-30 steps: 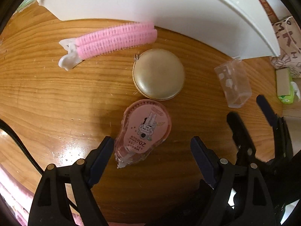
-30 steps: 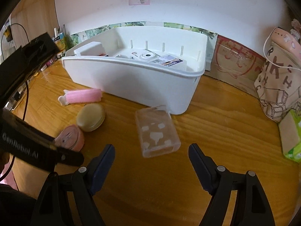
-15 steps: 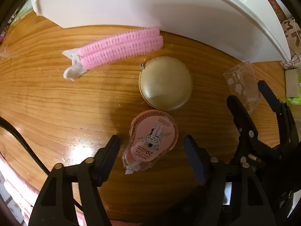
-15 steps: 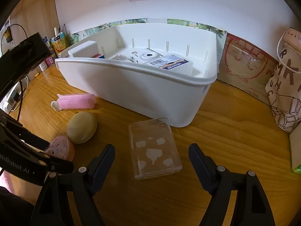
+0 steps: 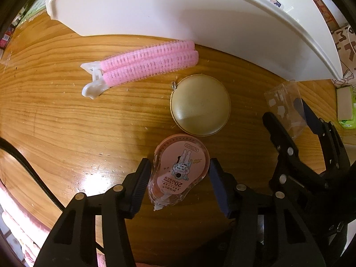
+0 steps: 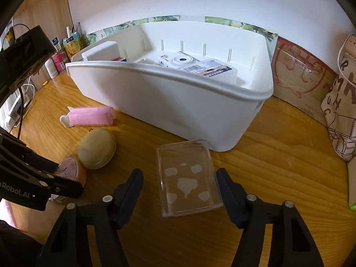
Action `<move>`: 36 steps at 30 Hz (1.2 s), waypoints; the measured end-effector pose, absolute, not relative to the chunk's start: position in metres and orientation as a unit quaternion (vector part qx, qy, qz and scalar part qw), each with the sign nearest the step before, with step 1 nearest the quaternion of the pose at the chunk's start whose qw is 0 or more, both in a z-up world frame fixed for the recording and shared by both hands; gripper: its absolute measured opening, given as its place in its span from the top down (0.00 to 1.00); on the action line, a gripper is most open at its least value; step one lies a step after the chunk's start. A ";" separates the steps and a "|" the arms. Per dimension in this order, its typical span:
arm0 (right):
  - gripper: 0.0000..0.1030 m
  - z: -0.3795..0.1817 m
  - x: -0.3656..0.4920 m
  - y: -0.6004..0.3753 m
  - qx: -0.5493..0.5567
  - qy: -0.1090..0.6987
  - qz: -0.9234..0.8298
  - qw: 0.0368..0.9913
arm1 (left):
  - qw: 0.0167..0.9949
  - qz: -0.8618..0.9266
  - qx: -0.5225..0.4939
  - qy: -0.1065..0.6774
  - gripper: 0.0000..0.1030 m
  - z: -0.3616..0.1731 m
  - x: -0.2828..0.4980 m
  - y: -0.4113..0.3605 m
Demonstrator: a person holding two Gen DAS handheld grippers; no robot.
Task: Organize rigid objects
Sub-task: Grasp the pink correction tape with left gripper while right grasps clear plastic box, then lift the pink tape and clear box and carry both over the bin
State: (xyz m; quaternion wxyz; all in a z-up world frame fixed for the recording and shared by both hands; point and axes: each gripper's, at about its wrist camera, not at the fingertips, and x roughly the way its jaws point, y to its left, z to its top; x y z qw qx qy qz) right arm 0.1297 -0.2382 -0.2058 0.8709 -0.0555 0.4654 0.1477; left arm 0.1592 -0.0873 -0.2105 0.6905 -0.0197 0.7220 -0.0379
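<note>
A pink correction-tape dispenser [image 5: 180, 173] lies on the wooden desk between the fingers of my left gripper [image 5: 179, 173], which touch or nearly touch its sides. It also shows in the right wrist view [image 6: 71, 170]. A round gold case [image 5: 200, 104] [image 6: 96, 149] lies just beyond it, and a pink hair roller clip [image 5: 142, 66] [image 6: 89, 116] lies further back. A clear plastic box [image 6: 188, 178] [image 5: 284, 109] lies between the fingers of my open right gripper [image 6: 179, 182]. A white bin [image 6: 169, 93] [image 5: 178, 11] stands behind, holding a camera and boxes.
A printed tote bag [image 6: 340, 102] stands at the right edge with a green packet [image 5: 346, 111] beside it. Cardboard [image 6: 298, 77] leans on the wall behind the bin. Bottles and cables crowd the far left [image 6: 55, 60]. A black cable [image 5: 26, 164] crosses the desk at left.
My left gripper moved forward and narrowed around the correction tape. My right gripper moved forward so the clear box now lies between its open fingers.
</note>
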 end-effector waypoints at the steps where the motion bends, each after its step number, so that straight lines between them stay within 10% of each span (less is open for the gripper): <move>1: 0.45 -0.206 0.130 -0.239 -0.056 0.467 0.143 0.871 | 0.688 -0.040 -0.019 0.725 0.45 -0.211 0.158 -0.087; 36: 0.49 -0.198 0.063 -0.213 -0.059 0.500 0.122 0.855 | 0.679 -0.061 -0.053 0.730 0.45 -0.216 0.095 -0.037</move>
